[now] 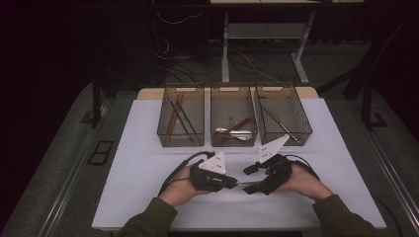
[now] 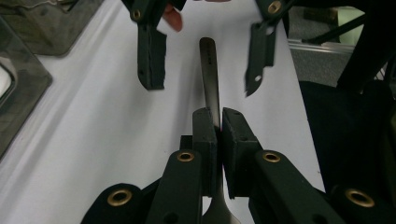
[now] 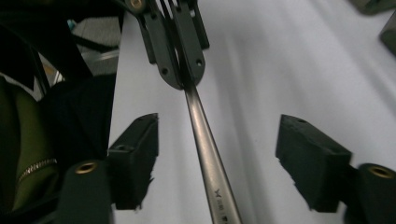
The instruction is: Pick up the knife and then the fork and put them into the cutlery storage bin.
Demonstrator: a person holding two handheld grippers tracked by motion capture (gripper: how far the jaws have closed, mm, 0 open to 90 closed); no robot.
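Note:
A slim metal utensil is held level just above the white table, near its front middle. My left gripper is shut on it near the neck, and the pads pinch the shaft. The handle runs out between the jaws of my right gripper, which faces the left one tip to tip. In the right gripper view the handle lies between my right gripper's wide jaws with a gap on each side. That view also has my left gripper clamped on the shaft farther up.
Three dark mesh bins stand in a row at the back of the white table. The left bin holds brown sticks, the middle bin a white spoon and brown pieces, the right bin a metal utensil.

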